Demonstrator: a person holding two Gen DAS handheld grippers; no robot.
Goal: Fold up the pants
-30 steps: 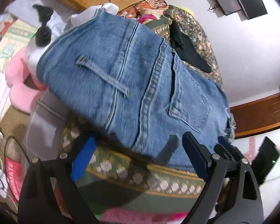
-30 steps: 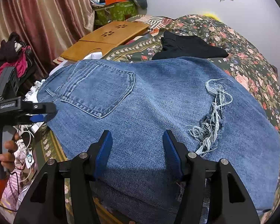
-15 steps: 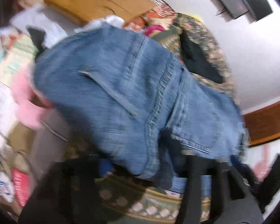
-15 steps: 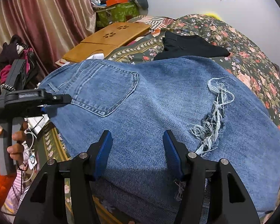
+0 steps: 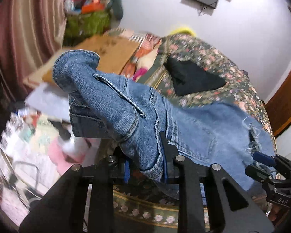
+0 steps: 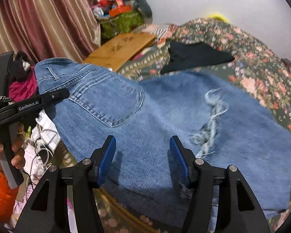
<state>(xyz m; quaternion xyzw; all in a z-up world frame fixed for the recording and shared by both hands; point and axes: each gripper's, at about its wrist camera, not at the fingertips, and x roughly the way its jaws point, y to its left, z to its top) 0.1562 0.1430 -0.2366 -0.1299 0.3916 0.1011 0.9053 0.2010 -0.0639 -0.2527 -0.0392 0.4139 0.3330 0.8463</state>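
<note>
Black garment [image 6: 196,56] lies beyond jeans [image 6: 164,120]; floral bedspread [image 6: 261,62] around it bare.

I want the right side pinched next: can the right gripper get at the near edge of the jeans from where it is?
Probably yes. The right gripper is open just over the jeans, with nothing between its fingers and the denim. The left gripper, closing on the waistband, is off to the side.

Floral bedspread [image 6: 261,62], black garment [image 6: 196,56] lying on it, wooden lap desk [image 6: 124,46] beside striped curtain [image 6: 38,19], green bag [image 6: 122,22]
</note>
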